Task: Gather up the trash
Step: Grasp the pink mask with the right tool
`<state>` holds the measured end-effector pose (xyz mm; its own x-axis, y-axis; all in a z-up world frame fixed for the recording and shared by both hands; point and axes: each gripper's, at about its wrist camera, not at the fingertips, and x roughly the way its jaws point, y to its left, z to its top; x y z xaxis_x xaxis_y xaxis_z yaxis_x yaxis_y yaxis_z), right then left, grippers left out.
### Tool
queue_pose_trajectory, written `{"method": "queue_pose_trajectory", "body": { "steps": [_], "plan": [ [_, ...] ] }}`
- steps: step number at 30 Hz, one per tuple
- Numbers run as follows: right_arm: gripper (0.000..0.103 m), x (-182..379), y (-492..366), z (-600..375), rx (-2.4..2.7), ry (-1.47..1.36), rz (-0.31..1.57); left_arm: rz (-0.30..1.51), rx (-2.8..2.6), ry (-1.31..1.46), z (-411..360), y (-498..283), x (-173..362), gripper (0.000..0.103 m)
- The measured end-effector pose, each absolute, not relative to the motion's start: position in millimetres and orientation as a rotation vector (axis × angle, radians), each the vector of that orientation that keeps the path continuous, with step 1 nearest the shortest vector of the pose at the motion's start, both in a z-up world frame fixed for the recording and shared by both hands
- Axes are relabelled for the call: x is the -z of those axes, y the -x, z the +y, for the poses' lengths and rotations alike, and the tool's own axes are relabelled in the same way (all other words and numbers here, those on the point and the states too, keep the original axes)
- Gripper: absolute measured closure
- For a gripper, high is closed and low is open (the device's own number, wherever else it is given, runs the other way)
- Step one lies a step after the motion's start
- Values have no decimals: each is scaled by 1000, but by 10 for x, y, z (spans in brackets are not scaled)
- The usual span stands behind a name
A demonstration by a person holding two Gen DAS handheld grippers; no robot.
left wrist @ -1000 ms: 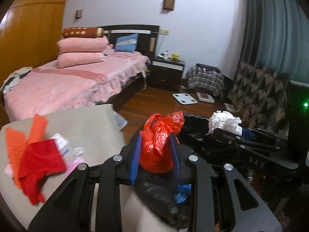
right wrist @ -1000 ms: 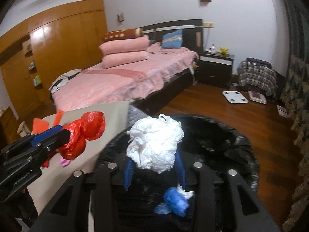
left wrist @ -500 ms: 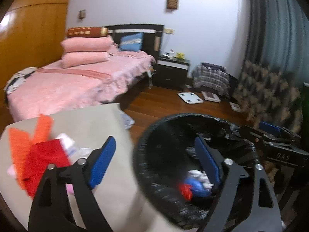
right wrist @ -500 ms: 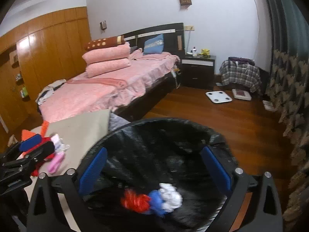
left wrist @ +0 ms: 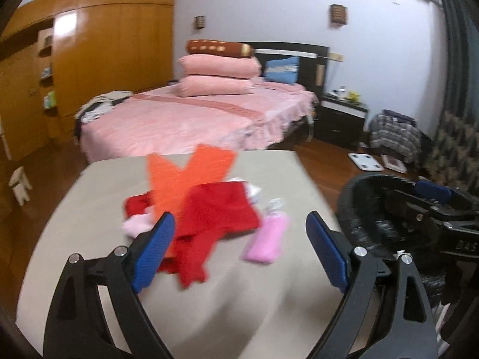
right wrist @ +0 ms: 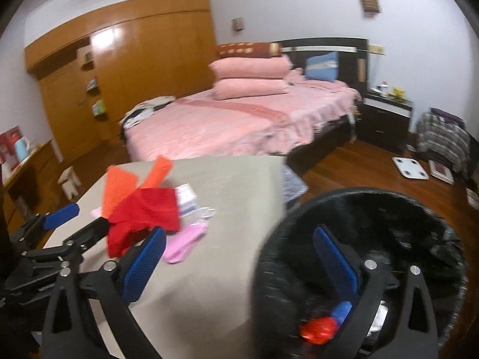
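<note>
The left wrist view shows a bedroom with a large bed under a pink cover (left wrist: 185,122) at the far side and a long wooden wardrobe wall (left wrist: 89,59) on the left. In front of the bed stands a flat beige table (left wrist: 227,308). To the right of the table, close to its edge, is a round bin lined with a black plastic bag (left wrist: 353,209).

On the table lies a small pile of soft things. A red cloth (left wrist: 215,218) is on top in the middle, an orange cloth (left wrist: 182,179) lies partly under it on the far side, and a pink sock-like piece (left wrist: 266,239) lies just beside the red cloth on the right. A small crumpled clear wrapper (left wrist: 275,203) lies near the top of the pink piece.

The left gripper (left wrist: 239,248) is held over the table with its blue pads spread wide and opening. Nothing is pressed between them; the pile only shows in the gap beyond them.

In the right wrist view the right gripper (right wrist: 239,261) stands over the place where table and bin (right wrist: 299,209) meet, its jaws wide apart and empty. At the bottom of the bin lie a crumpled red plastic bag (right wrist: 317,329), a blue piece (right wrist: 341,311) touching it, and something white, mostly hidden behind the gripper's right finger.
</note>
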<state>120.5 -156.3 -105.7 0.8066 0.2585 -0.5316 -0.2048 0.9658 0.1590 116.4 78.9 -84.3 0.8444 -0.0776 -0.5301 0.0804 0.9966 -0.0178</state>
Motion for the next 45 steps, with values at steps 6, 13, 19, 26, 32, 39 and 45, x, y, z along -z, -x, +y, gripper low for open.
{"method": "queue_pose_trajectory", "body": {
  "steps": [6, 13, 19, 26, 32, 39, 45],
  "plan": [
    [6, 1217, -1381, -1090, -302, -42, 623, 580, -5, -5, 1203, -1193, 979, 16],
    [7, 1549, -1626, -749, -307, 2, 707, 611, -56, 34, 1489, -1153, 1141, 17],
    [12, 1797, -1845, -593, -289, 19, 782, 622, -55, 41, 1529, -1189, 1201, 17],
    [31, 2002, -1941, -458, -301, 59, 854, 633, -54, 54, 1562, -1191, 1278, 19],
    [69, 2028, -1837, -353, -361, 105, 846, 629, -53, 66, 1510, -1192, 1302, 28],
    [81, 1969, -1768, -537, -346, 66, 832, 596, 52, 34, 1219, -1285, 1225, 46],
    [81, 1935, -1802, -714, -325, 43, 841, 599, 79, -27, 1012, -1558, 1249, 51]
  ]
}}
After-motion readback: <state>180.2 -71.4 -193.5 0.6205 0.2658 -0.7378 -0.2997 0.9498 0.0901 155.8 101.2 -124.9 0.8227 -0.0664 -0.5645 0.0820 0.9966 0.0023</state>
